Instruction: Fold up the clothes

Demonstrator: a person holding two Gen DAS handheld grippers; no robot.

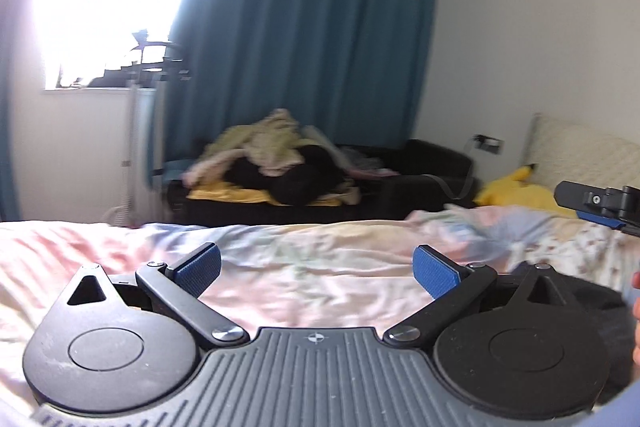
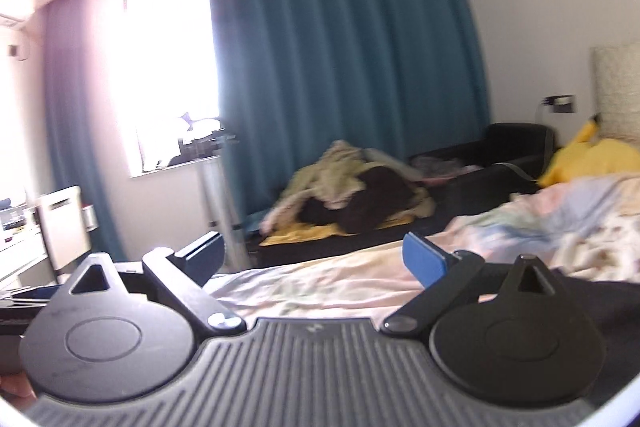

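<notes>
- Left gripper [image 1: 316, 269] is held nearly level over the bed [image 1: 280, 267], aimed across it toward the curtain [image 1: 304, 27]; jaws spread wide, nothing between the blue pads [image 1: 200, 267].
- Right gripper [image 2: 316, 259] is likewise nearly level and a little tilted; jaws wide apart and empty. Its tip shows at the right edge of the left view.
- Clothes [image 1: 264, 147] lie heaped on the dark sofa [image 1: 420, 183] beyond the bed, well away from both grippers.
- A dark garment [image 2: 600, 303] lies near right on the bed.
- A yellow plush [image 2: 588, 155] sits far right.
</notes>
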